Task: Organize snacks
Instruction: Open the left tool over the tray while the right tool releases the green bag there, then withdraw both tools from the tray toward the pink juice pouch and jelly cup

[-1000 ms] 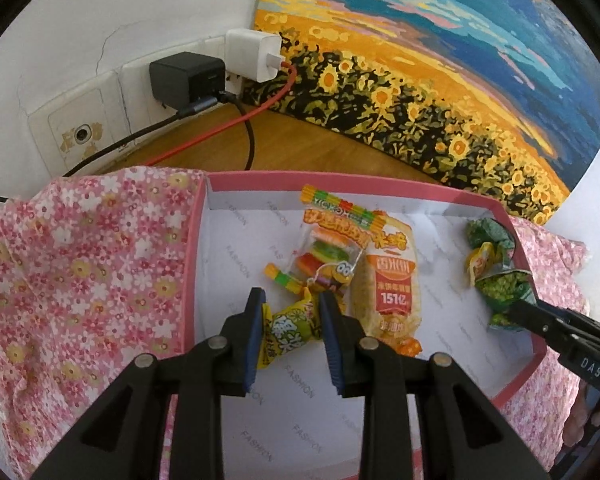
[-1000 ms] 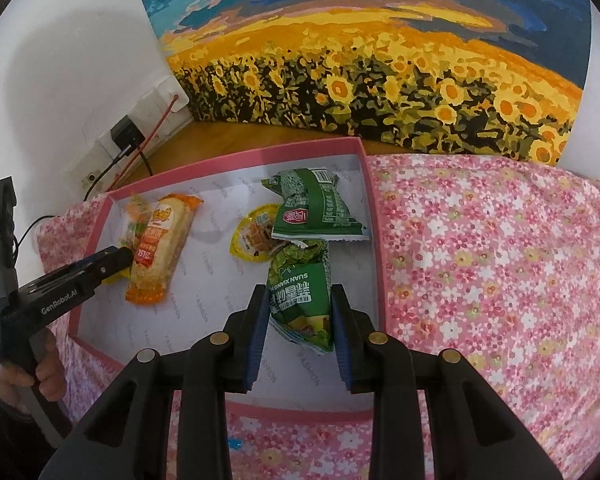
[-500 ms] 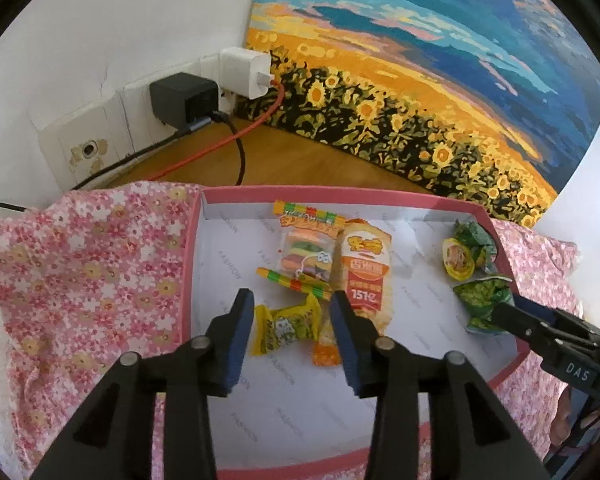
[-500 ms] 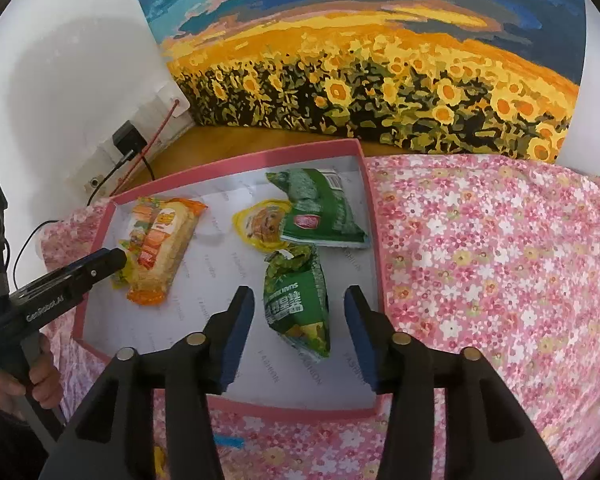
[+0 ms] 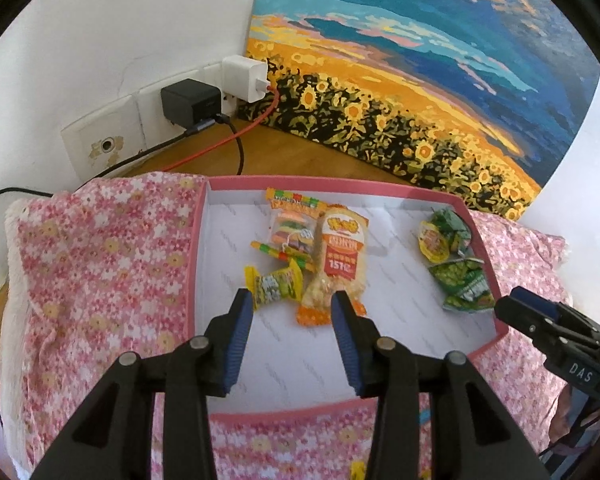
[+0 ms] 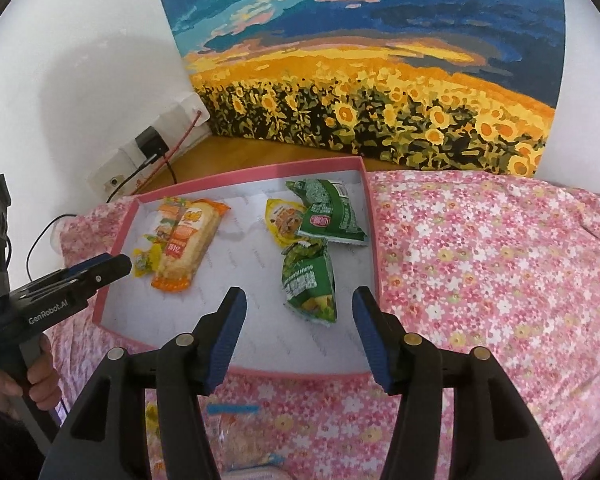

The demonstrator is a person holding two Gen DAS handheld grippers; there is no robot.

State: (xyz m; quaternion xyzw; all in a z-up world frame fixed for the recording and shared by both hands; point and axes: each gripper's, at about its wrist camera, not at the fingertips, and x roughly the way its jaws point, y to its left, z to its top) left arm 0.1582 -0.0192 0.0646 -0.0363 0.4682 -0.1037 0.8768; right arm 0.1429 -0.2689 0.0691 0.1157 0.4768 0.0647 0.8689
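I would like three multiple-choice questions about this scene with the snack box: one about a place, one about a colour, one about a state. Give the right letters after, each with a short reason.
1. Where does the long orange packet lie?
A. inside the pink box
B. on the flowered cloth
C. on the wooden floor

2. What colour is the packet nearest the right gripper?
A. blue
B. green
C. white

3. What does the left gripper hold?
A. the yellow candy
B. a cable
C. nothing

Answers:
1 A: it lies on the box's white floor.
2 B: its wrapper is green.
3 C: the jaws stand apart, the candy lying beyond them.
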